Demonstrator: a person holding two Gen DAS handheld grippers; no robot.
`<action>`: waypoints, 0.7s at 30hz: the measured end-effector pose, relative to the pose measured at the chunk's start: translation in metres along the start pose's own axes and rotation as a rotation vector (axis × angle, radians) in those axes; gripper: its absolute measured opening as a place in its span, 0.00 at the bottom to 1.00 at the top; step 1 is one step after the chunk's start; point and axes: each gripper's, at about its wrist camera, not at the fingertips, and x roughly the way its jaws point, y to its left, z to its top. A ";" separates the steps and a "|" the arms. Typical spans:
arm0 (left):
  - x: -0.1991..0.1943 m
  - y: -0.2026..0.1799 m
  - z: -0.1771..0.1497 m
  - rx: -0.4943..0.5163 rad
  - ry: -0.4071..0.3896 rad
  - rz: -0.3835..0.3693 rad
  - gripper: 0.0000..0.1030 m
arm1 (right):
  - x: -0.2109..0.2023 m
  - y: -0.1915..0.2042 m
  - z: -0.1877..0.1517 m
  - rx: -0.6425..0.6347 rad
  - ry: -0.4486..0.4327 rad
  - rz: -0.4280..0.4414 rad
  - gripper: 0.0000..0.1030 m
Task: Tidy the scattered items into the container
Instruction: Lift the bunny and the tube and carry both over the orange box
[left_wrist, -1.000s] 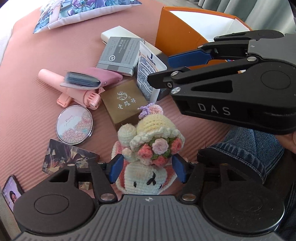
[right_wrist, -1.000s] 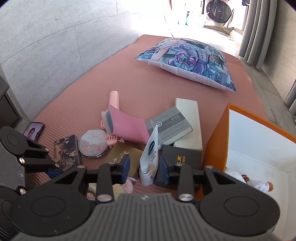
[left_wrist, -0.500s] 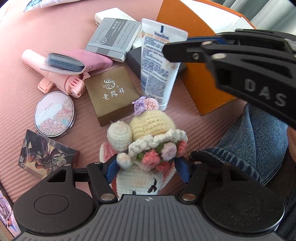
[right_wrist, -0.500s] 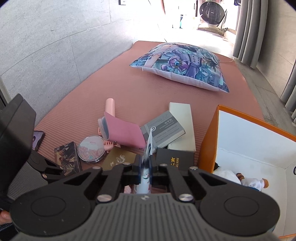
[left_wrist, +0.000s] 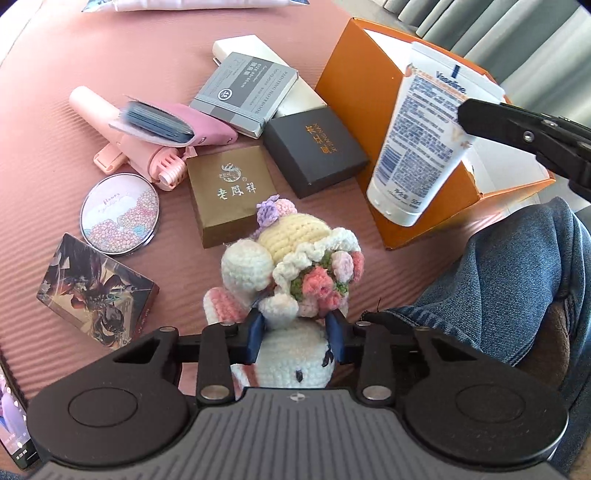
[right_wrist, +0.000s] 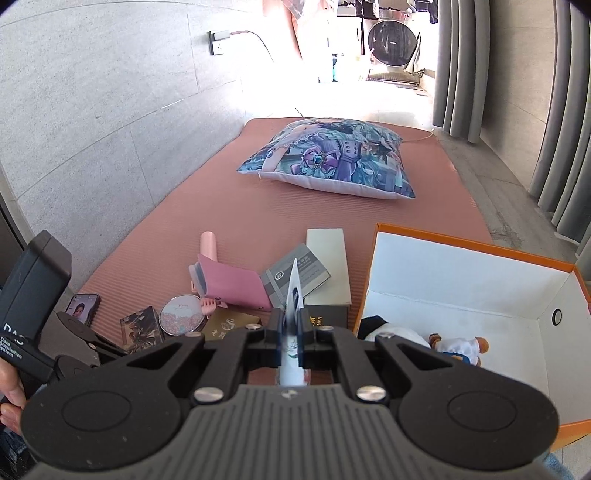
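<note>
While the left gripper (left_wrist: 295, 338) is closed on the crochet doll (left_wrist: 291, 284), pinching its middle between both blue pads, the right gripper (right_wrist: 291, 328) is clamped on the flat end of the lotion tube (left_wrist: 417, 136). The tube hangs cap-down, tilted, clear of the mat (left_wrist: 74, 55), in front of the near wall of the orange box (left_wrist: 354, 85). In the right wrist view the tube (right_wrist: 293, 291) is seen edge-on between the closed pads.

The box interior (right_wrist: 461, 280) is white and holds a small teddy bear (right_wrist: 460, 347) and a dark-and-white soft item (right_wrist: 384, 326) near its left wall.

On the mat, left of the box, the following items lie close together:
- black box (left_wrist: 314, 147), just beside the orange box
- brown box (left_wrist: 231, 192), touching the doll's hat in view
- grey notebook (left_wrist: 245, 92), resting on a white box (left_wrist: 243, 46)
- pink card wallet (left_wrist: 173, 123), lying across a pink handheld fan (left_wrist: 125, 133)
- round compact mirror (left_wrist: 120, 214)
- illustrated card box (left_wrist: 98, 291), nearest on the left
- phone (right_wrist: 83, 306), at the far left edge

A printed cushion (right_wrist: 332, 162) lies well apart, at the far end.
</note>
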 end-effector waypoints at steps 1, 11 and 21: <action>0.000 0.001 -0.001 -0.009 0.003 0.000 0.39 | -0.002 -0.001 0.000 0.005 -0.004 -0.002 0.08; -0.052 -0.020 0.005 -0.018 -0.132 -0.017 0.38 | -0.039 -0.022 0.000 0.060 -0.061 0.001 0.08; -0.105 -0.057 0.040 0.029 -0.283 -0.115 0.38 | -0.086 -0.061 0.023 0.103 -0.153 -0.014 0.07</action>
